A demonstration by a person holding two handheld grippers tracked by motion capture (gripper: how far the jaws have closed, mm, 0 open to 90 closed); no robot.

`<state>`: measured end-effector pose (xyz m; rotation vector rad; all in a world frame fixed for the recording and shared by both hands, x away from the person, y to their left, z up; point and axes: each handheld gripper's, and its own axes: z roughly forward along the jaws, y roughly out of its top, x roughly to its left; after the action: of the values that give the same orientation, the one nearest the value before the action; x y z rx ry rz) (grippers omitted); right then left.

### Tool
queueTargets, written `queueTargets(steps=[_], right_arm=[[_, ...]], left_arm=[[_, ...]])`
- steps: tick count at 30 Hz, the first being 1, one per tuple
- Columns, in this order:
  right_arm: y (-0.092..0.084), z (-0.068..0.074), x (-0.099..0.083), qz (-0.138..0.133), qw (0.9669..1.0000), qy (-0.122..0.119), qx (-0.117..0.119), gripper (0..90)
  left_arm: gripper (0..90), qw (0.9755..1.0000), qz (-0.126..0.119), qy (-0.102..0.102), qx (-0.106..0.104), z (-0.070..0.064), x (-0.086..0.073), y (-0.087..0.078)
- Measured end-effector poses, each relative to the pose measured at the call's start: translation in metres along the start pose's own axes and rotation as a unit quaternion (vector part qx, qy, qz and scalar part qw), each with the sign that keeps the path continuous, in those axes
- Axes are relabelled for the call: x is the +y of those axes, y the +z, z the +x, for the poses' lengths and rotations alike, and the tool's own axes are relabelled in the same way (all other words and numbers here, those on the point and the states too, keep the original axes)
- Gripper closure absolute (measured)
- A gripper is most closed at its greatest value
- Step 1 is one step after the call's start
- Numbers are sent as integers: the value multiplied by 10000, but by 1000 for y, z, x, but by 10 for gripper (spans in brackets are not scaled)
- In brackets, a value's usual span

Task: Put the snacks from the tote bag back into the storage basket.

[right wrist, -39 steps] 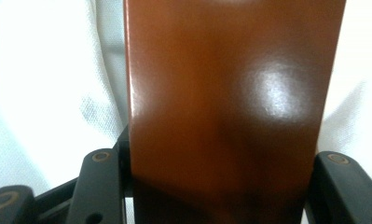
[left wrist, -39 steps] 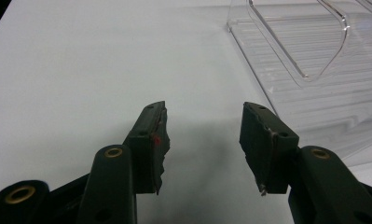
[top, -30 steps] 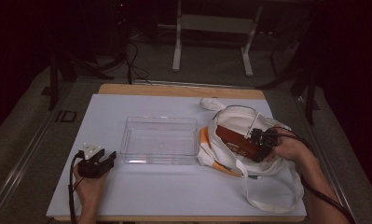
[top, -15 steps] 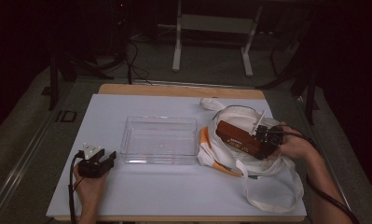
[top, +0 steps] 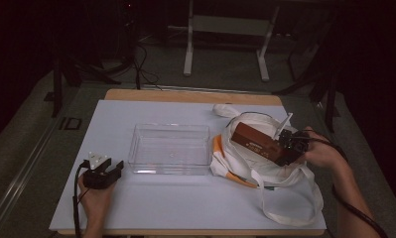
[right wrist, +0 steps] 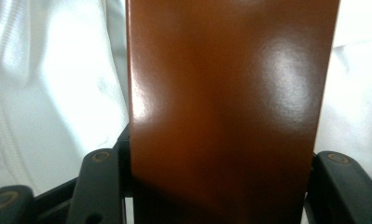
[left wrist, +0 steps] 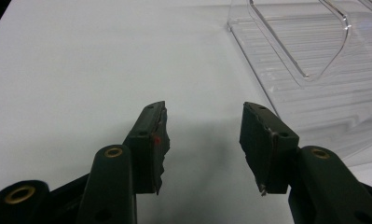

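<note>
- On the white surface point(top: 185, 208): one clear tray point(top: 169, 148), one white cloth bag point(top: 280, 171), one brown box point(top: 257, 143), two grippers.
- Right gripper point(top: 291, 144): clamped on the box's near end, jaws part-way closed against its two sides; in the right gripper view the box point(right wrist: 225, 107) stands between the jaws with white cloth behind.
- Box: held over the bag's mouth, apparently clear of the cloth, tilted, just right of the tray.
- Left gripper point(top: 102, 172): resting at the tray's front-left corner, jaws spread wide, holding nothing point(left wrist: 203, 140).
- Progress, as judged: box drawn out of the bag; left to do, carry it across and set it in the tray, which holds nothing yet.
</note>
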<state>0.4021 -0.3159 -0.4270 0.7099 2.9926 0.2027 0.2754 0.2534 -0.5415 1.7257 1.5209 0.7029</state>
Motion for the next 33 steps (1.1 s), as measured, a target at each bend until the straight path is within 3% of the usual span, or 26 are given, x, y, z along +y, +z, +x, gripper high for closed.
queueTargets(steps=[10,20,33], right_arm=[[-12,0,-5,-235,9997,16,-32,430],[-28,4,-4,-387,9991,-114,-137,431],[-40,12,9,-544,9978,-343,-129,431]], left_arm=[[517,10000,-7,15,-2,0,0,0],[517,10000,-4,17,-1,0,0,0],[517,10000,-10,12,-5,0,0,0]])
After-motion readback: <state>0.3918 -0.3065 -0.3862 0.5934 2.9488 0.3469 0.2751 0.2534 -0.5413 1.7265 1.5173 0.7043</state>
